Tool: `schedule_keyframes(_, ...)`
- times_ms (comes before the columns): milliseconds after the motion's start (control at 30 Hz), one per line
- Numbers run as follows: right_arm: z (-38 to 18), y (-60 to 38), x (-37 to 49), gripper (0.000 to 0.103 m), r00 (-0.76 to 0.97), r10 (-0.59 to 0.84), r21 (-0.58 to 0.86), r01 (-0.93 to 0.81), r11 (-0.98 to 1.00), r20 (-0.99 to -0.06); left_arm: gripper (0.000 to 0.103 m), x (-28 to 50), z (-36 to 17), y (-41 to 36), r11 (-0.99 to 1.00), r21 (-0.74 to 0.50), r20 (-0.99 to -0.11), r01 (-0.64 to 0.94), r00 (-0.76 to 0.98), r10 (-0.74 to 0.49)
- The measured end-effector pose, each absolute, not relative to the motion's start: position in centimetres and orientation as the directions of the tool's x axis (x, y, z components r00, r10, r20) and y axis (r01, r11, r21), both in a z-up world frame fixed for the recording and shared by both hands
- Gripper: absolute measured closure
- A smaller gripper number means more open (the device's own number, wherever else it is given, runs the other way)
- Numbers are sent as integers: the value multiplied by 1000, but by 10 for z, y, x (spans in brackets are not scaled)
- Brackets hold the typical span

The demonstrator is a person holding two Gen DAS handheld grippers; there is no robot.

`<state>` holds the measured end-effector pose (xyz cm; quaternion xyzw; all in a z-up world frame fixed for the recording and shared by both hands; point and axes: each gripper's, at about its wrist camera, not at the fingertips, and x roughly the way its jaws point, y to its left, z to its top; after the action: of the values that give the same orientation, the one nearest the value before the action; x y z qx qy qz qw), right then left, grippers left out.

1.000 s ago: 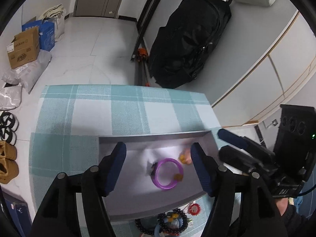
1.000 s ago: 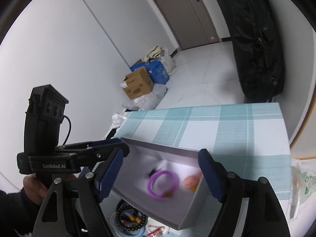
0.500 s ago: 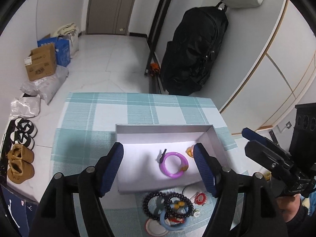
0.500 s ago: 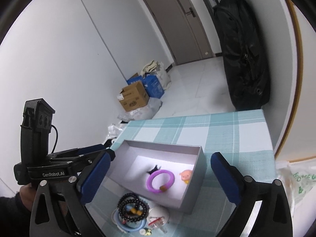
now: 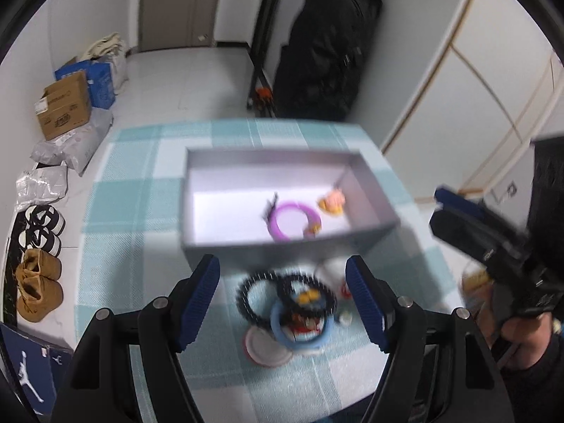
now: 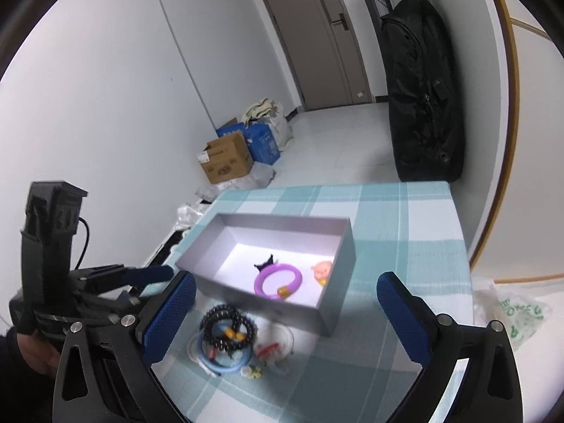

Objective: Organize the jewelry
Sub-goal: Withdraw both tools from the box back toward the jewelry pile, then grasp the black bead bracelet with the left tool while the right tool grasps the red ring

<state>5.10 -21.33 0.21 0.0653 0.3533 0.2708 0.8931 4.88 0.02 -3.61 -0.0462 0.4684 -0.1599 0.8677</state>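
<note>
Grey box [image 6: 246, 250] on checked cloth [image 6: 405, 232], jewelry heap [image 6: 229, 342] just in front.
Inside: purple bangle [image 6: 278, 280], pink pig charm [image 6: 322, 269]. Right gripper [image 6: 285, 313] spread wide, nothing between; left gripper [image 6: 148, 275] at left.

Even, cool indoor light; both fisheye views bend straight lines and darken at the corners. The left wrist view is motion-blurred; the right is sharper.

Left wrist view smeared by motion blur; loose jewellery pile [image 5: 289, 303] unreadable piece by piece. Purple bracelet [image 5: 294, 220] partly hidden behind grey box [image 5: 282, 246] front wall. Small trinkets [image 6: 253, 372] too tiny to identify
</note>
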Motion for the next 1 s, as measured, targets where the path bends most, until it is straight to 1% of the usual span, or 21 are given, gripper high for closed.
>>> schedule_keyframes(133, -1, -217, 45, 0, 600, 518, 297, -433, 851, -610, 33, 48, -52, -18, 944, -168, -841, 285, 457, -288)
schedule_keyframes(367, -2, -227, 41, 0, 598, 518, 322, -410, 853, -611, 33, 47, -65, -36, 942, -89, -874, 324, 429, -230)
schedule_keyframes(433, -2, -228, 40, 0, 598, 517, 322, -409, 854, -612, 33, 49, -71, -38, 946, -61, -888, 317, 415, -197)
schedule_keyframes(567, -2, -229, 40, 0, 597, 513, 320, -405, 856, -617, 33, 51, -74, -36, 953, -45, -898, 301, 406, -171)
schedule_keyframes(767, -3, -236, 41, 0, 595, 517, 348, -384, 855, -615, 34, 54, -75, -36, 953, -67, -898, 294, 398, -186)
schedule_keyframes(800, -3, -238, 41, 0, 594, 519, 353, -381, 855, -615, 37, 54, -75, -36, 952, -77, -899, 296, 393, -195)
schedule_keyframes(833, -3, -238, 41, 0, 595, 519, 356, -378, 855, -614, 50, 54, -75, -36, 951, -88, -900, 298, 385, -204)
schedule_keyframes(867, -3, -240, 41, 0, 596, 519, 359, -375, 855, -613, 57, 55, -76, -37, 949, -94, -903, 301, 374, -208)
schedule_keyframes(900, -2, -241, 41, 0, 596, 520, 363, -373, 854, -612, 59, 55, -78, -38, 948, -97, -909, 303, 361, -208)
schedule_keyframes(1000, -2, -242, 41, 0, 594, 525, 371, -371, 851, -610, 60, 53, -76, -40, 946, -80, -910, 314, 364, -197)
